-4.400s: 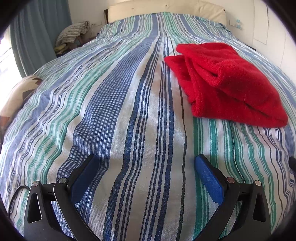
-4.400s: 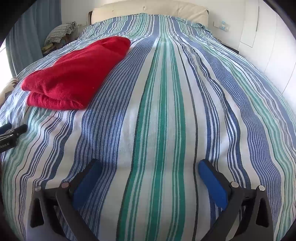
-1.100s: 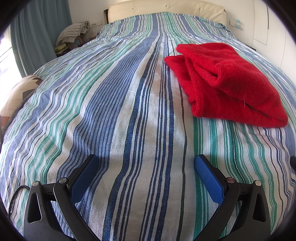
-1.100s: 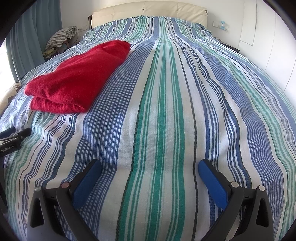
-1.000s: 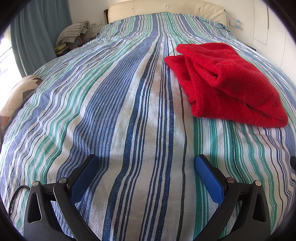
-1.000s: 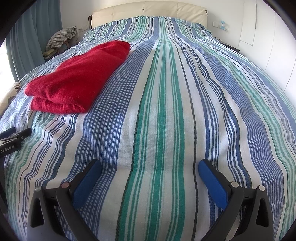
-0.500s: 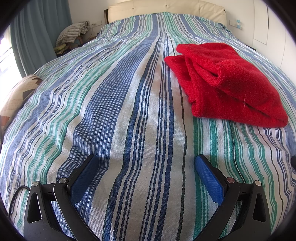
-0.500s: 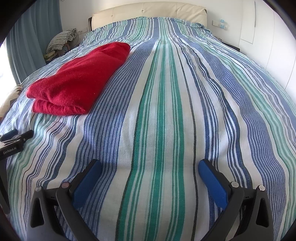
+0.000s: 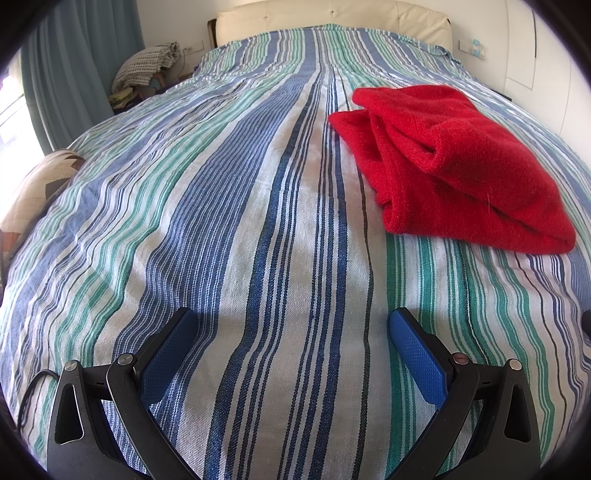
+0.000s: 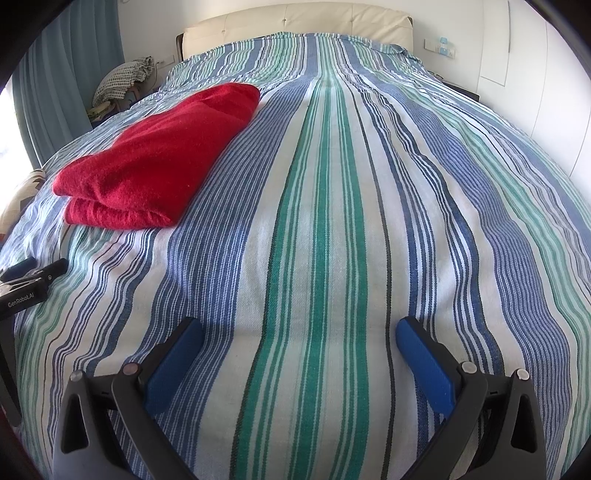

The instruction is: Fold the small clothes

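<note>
Barely anything has moved on the left side since the earlier frames; the right wrist view has crept a little, so the red garment sits slightly further right and lower in it and more of the other gripper shows at the left edge.

Left wrist view: left gripper (image 9: 291, 332) is released, blue-padded jaws wide apart, nothing between them, hovering low over the blue, green and white striped bedspread (image 9: 229, 221). Folded red fleecy garment (image 9: 454, 162) lies ahead and to the right, well apart from the jaws. Its long axis runs diagonally, from the near-right folded corner toward the far-left, where loose layered edges open toward the middle of the bed. Far side of the bundle is hidden by its own bulk, so layer count cannot be told. A dark sliver at the right rim is too cut off to identify.

Right wrist view: right gripper (image 10: 299, 334) is also released, jaws spread, empty, over bare stripes. The same garment (image 10: 162, 155) lies ahead and to the left, well apart, long axis running from the near-left folded end up toward the cream padded headboard (image 10: 295, 22). Near end shows two stacked thicknesses. The left gripper's black body pokes in at the far left edge, mostly cut off.

Judgement: garment lies between the two grippers, neither clearly nearer; it already looks folded, so the next reach, if any, goes inward from either side. Whether it is a sweater or a towel cannot be told.
</note>
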Tool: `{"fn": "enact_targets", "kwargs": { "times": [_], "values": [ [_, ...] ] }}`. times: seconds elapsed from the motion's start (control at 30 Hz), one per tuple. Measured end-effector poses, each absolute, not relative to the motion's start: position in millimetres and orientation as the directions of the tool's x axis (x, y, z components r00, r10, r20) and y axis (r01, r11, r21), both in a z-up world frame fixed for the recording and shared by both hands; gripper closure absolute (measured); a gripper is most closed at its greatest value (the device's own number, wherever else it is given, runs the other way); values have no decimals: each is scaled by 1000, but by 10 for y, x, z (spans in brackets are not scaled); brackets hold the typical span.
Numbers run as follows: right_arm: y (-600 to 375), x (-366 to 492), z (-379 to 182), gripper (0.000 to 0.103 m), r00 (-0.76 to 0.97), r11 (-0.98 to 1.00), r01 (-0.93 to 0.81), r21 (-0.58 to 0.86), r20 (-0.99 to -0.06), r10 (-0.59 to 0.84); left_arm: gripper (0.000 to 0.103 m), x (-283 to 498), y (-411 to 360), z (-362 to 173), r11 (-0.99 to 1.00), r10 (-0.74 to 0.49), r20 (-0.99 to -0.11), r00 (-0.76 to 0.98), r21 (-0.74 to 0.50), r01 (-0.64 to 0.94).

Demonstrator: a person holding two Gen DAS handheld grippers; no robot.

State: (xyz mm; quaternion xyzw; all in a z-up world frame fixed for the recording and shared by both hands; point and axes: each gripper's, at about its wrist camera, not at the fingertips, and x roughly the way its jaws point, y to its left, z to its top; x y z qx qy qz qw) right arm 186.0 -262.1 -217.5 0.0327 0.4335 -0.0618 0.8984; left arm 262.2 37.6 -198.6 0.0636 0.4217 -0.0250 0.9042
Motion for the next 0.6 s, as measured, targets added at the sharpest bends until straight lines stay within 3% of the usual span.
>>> {"fn": "enact_targets", "kwargs": {
  "times": [0.6],
  "values": [
    [-2622,1859,-2181,0,619,990,140,14,-782,-76,0,2697,372,-1979,995,10,-808,588,68,78]
  ]
}}
